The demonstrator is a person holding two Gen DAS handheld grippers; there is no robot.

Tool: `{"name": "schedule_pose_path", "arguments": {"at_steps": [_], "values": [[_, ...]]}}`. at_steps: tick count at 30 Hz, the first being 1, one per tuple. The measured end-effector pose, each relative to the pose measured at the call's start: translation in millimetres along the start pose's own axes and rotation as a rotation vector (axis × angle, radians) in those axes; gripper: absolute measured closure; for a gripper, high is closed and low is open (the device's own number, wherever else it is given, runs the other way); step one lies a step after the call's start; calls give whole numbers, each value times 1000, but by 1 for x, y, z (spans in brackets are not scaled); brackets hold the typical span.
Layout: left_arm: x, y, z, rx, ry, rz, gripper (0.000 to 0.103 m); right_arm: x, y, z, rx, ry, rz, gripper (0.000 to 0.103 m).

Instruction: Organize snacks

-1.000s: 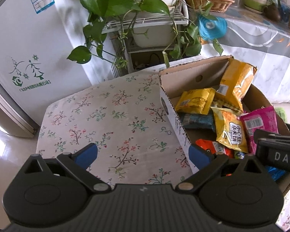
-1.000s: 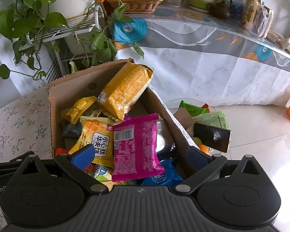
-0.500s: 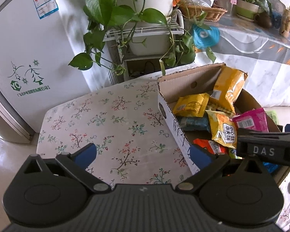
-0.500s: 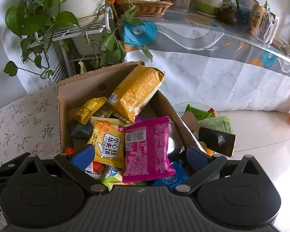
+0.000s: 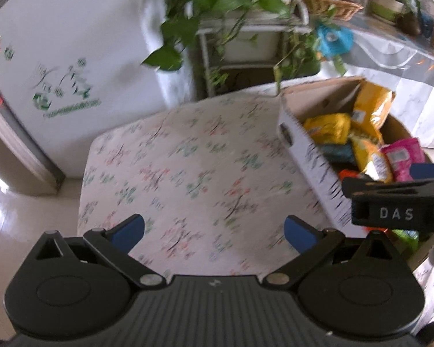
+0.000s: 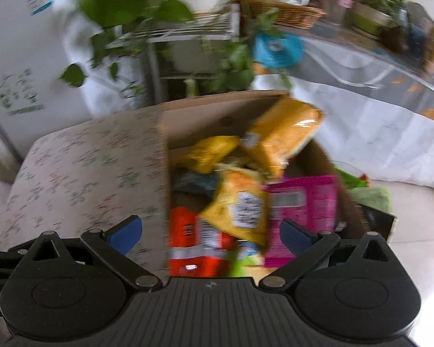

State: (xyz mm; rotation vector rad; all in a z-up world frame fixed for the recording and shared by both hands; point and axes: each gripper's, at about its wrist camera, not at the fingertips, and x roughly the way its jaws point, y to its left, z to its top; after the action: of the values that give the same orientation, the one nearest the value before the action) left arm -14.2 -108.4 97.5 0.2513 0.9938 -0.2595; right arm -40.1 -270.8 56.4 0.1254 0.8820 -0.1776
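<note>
A cardboard box (image 6: 188, 121) full of snack packets stands at the right end of a floral-cloth table (image 5: 188, 159). Inside lie a big orange bag (image 6: 280, 133), a yellow packet (image 6: 240, 205), a pink packet (image 6: 306, 199) and a red packet (image 6: 193, 243). My right gripper (image 6: 211, 232) hovers open over the box's near left corner, holding nothing. Over the bare cloth left of the box (image 5: 309, 156), my left gripper (image 5: 214, 230) is open and empty. The right gripper's black body (image 5: 396, 205) shows at the right of the left wrist view. Both views are motion-blurred.
A white fridge (image 5: 58, 57) stands behind the table's left end. A plant stand with trailing leaves (image 5: 231, 29) is behind the table. A draped counter (image 6: 376, 101) with a wicker basket (image 6: 283, 11) runs at the right. Green bags (image 6: 370, 193) lie on the floor beside the box.
Both grippers have swung left and pulled back a little; the box now sits further right in each view and more cloth shows. Both stay open and empty.
</note>
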Motion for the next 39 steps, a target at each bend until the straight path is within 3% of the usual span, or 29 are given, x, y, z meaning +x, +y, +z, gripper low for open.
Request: {"name": "schedule_pose_path", "arguments": {"at_steps": [15, 20, 26, 34, 39], "values": [[18, 82, -43, -153, 45, 103, 1, 14, 76, -34, -129, 55, 151, 0], [24, 95, -50, -170, 44, 121, 1, 21, 91, -54, -135, 63, 138, 0], [30, 99, -56, -182, 74, 91, 1, 31, 106, -76, -123, 62, 100, 0], [32, 98, -59, -191, 87, 76, 1, 57, 114, -84, -170, 12, 24, 0], [35, 98, -59, -194, 100, 75, 1, 67, 108, -86, -132, -94, 45, 0]]}}
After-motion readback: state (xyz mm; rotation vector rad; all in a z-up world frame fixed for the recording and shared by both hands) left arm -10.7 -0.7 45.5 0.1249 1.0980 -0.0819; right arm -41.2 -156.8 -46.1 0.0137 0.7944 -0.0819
